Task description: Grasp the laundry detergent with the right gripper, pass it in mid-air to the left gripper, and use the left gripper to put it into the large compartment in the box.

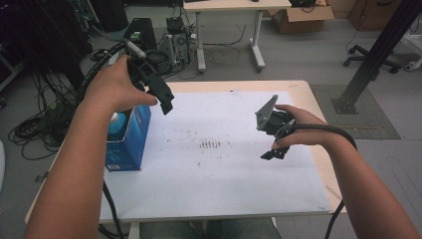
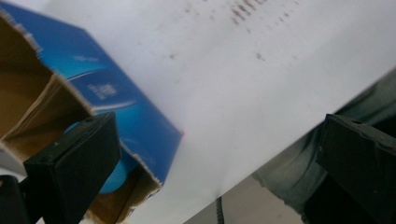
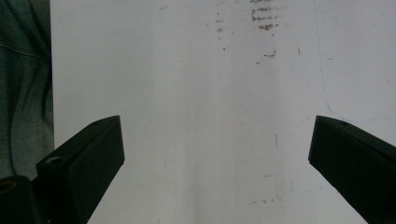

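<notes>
An open blue carton [image 1: 128, 139] stands at the table's left edge with a light blue round-topped thing [image 1: 117, 123] inside it. In the left gripper view the carton [image 2: 112, 98] shows its torn brown flaps and the blue thing [image 2: 114, 175] inside. My left gripper [image 1: 166, 105] hangs in the air just right of the carton's top, open and empty [image 2: 215, 154]. My right gripper [image 1: 272, 154] hovers low over the white sheet [image 1: 219, 164] at the right, open with nothing between its jaws [image 3: 217, 154].
The white sheet carries a patch of small brown marks [image 1: 210, 145] in its middle. The wooden table edge [image 1: 318, 114] shows at the right. Beyond the table lie cables, computer boxes [image 1: 176, 42], another table [image 1: 229, 20] and a black stand [image 1: 370, 55].
</notes>
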`<action>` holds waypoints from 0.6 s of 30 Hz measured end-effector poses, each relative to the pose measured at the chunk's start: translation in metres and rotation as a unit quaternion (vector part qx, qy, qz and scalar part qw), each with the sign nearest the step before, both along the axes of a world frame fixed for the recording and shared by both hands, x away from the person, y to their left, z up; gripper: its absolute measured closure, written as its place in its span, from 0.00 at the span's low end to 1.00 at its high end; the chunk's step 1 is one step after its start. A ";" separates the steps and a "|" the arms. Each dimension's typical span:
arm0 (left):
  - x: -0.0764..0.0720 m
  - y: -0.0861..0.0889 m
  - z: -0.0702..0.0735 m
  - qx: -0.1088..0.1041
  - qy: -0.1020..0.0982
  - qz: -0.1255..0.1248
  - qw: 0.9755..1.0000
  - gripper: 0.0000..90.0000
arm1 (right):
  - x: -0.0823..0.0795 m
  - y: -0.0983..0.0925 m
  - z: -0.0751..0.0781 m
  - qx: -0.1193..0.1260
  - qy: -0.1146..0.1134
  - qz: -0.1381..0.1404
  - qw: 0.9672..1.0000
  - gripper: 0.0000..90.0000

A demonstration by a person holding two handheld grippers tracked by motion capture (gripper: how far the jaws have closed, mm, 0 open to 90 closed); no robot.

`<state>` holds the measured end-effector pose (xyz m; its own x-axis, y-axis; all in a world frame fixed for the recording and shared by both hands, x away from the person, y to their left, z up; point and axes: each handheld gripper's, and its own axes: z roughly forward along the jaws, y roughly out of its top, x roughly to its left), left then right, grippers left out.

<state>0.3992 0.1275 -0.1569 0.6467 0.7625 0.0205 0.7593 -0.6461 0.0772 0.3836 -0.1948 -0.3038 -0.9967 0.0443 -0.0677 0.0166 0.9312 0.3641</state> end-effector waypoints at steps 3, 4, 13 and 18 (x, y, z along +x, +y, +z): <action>-0.002 -0.010 -0.006 -0.002 0.008 -0.030 1.000 0.00 | 0.000 0.002 0.004 0.000 0.000 0.002 1.000 0.04; -0.003 -0.014 -0.008 -0.002 0.010 -0.043 0.999 0.00 | 0.000 0.002 0.005 -0.001 0.000 0.003 1.000 0.04; -0.012 -0.041 -0.026 0.010 0.030 -0.163 0.986 0.00 | 0.002 0.011 0.005 -0.022 0.005 0.015 1.000 0.04; -0.015 -0.048 -0.033 0.004 0.043 -0.194 0.980 0.00 | 0.002 0.014 0.003 -0.030 0.008 0.012 0.999 0.04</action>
<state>0.3840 0.0797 -0.1900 0.8872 0.4595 -0.0414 0.4605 -0.8875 0.0178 0.3851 -0.1808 -0.3004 -0.9985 0.0165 -0.0528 -0.0004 0.9518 0.3068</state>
